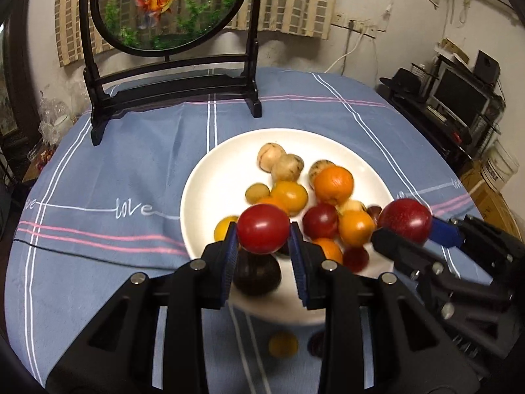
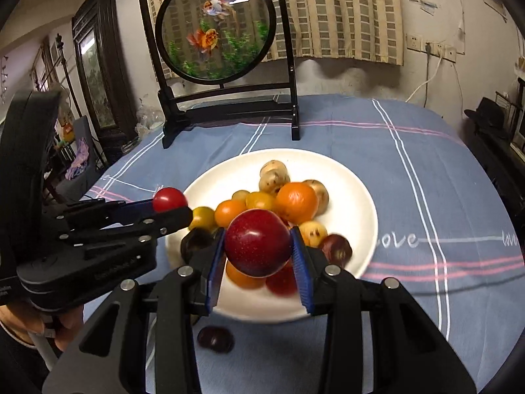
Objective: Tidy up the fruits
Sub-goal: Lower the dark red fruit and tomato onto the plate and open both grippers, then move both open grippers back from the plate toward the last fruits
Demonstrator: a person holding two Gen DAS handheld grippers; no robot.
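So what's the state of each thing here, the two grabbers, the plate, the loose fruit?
Left gripper: shut on a red tomato, held above the plate.
Right gripper: shut on a red plum, also above the plate.
Plate: upright on the cloth, holding a pile of fruit.
Dark plum: off the plate, on the cloth.
Yellow fruit: off the plate, on the cloth.

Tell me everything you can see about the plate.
The plate is round, white, smooth and glossy, like ceramic, with a shallow raised rim. It lies flat on the blue striped tablecloth, in front of the fish screen. It holds a pile of orange, yellow, tan, red and dark fruits. Both grippers hold red fruits over its near edge.
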